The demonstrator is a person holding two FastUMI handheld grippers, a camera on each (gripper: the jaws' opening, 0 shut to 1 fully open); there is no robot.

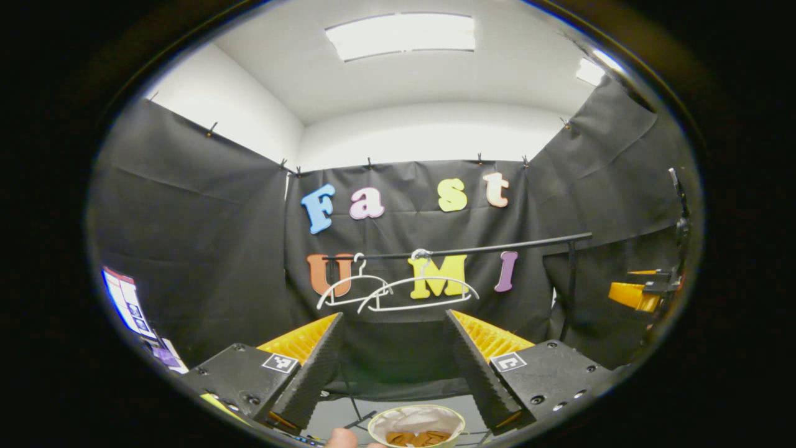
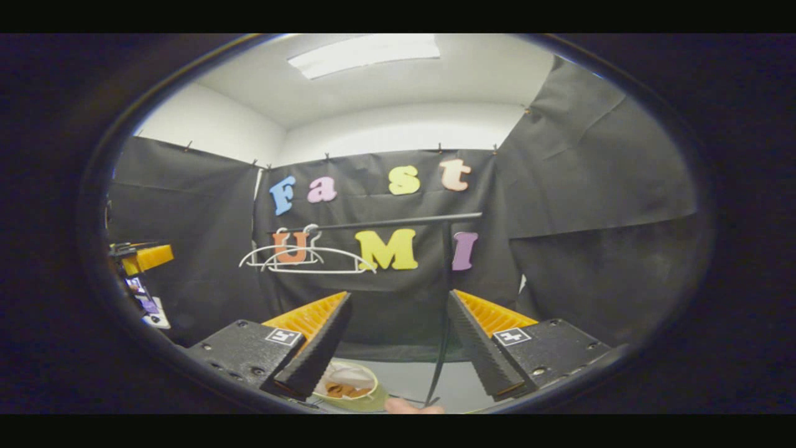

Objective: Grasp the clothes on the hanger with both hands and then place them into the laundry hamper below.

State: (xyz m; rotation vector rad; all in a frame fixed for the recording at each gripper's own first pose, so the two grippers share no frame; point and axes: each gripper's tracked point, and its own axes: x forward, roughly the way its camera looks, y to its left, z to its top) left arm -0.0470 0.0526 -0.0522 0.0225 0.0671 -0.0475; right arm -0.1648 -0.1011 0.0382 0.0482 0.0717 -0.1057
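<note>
Black cloth walls the booth. Left tool [image 1: 395,364] and right tool [image 2: 395,345] are both spread, holding nothing. Below them sits the hamper [image 1: 416,426], clothes inside; hangers [image 1: 398,289] on the rail [image 1: 472,250] are bare. I judge the task finished: simply withdraw. No readable labels.

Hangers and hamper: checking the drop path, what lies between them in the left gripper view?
Left gripper view: only bare black cloth lies between the empty hangers and the hamper below.
</note>
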